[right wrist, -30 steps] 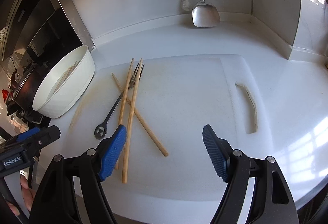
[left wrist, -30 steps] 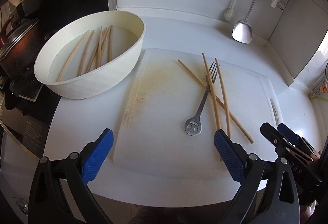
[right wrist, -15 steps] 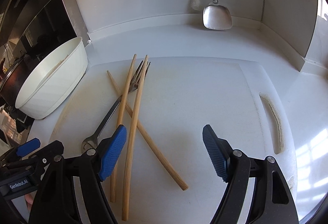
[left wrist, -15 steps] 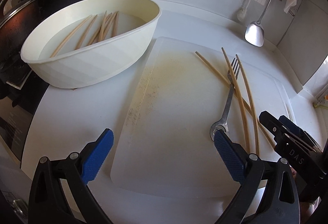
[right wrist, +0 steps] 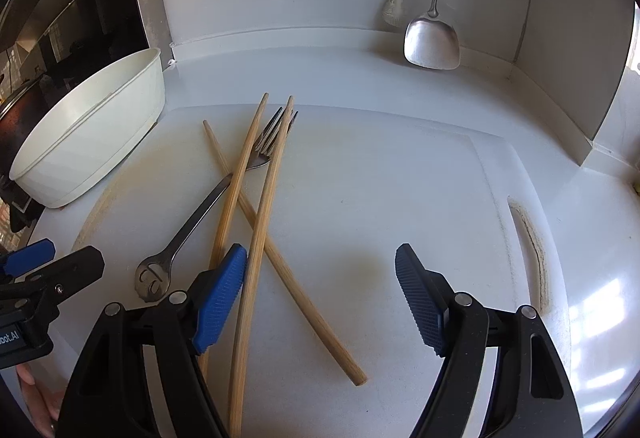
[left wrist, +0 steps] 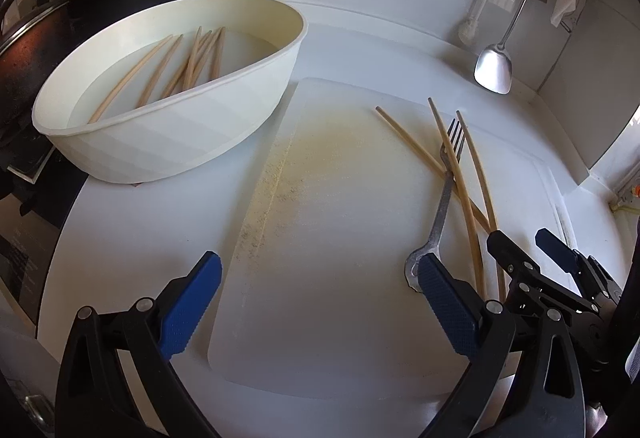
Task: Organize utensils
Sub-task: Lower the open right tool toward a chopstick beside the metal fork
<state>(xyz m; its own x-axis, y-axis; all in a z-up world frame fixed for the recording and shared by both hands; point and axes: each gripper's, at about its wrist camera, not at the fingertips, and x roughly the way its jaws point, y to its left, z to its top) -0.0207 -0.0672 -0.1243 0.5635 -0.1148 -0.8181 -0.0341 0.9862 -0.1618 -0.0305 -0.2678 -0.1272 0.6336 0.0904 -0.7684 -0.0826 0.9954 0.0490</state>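
Both tongs are held apart, empty. The right gripper (right wrist: pixel 320 294) has been brought lower over three crossed chopsticks (right wrist: pixel 264 205) and the fork (right wrist: pixel 200 213) on the board (right wrist: pixel 400 177). The left gripper (left wrist: pixel 320 302) has been shifted nearer the fork handle. More chopsticks are seen in the bowl (left wrist: pixel 180 133), as before.

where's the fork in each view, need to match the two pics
Left wrist: the fork lies right of centre on the cutting board, tines pointing away, its handle end beside the left gripper's right finger.
Right wrist: the fork lies left of centre, crossed by chopsticks, handle end near the right gripper's left finger.
Shared landmark: the hanging metal spatula on the back wall.
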